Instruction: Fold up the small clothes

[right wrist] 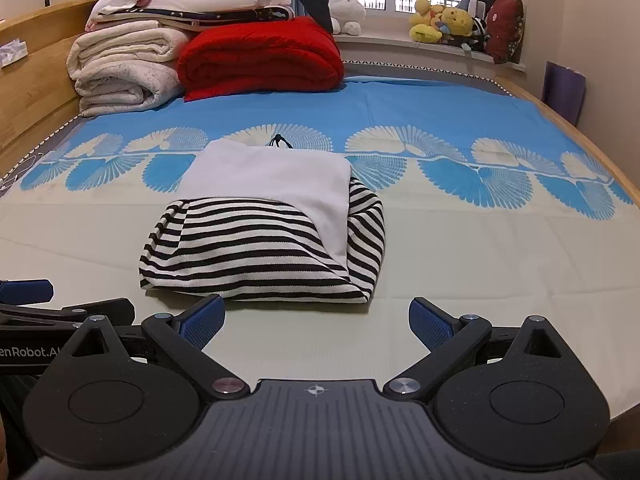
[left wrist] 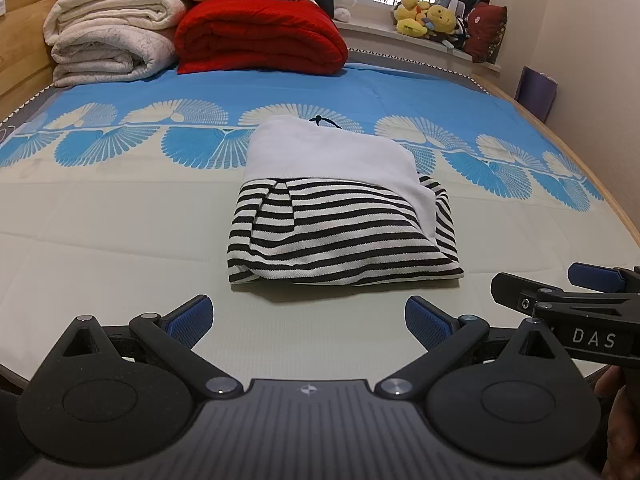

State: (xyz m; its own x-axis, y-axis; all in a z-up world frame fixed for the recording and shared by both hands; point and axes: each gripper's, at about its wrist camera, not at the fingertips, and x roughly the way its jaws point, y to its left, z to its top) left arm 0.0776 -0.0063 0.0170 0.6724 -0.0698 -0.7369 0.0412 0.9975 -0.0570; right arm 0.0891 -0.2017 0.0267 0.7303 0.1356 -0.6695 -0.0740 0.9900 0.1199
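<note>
Left wrist view: our left tool (left wrist: 308,320) and right tool (right wrist: 316,322) gape empty before folded garment (left wrist: 336,208); red blanket (left wrist: 260,36), white quilts (left wrist: 108,40) behind on bed (left wrist: 120,240).

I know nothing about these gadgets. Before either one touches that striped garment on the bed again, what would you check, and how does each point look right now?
1. Left gripper open and empty: ok.
2. Right gripper open and empty: ok.
3. Both grippers clear of the striped garment: ok, bare bed sheet shows between it and the fingers.
4. Garment lies as one compact bundle: ok, with the white part folded over the stripes.
5. Fold is tidy: not ok, the right side bulges and a dark cord pokes out at the far edge.
6. Layers underneath are flat: cannot tell.
</note>
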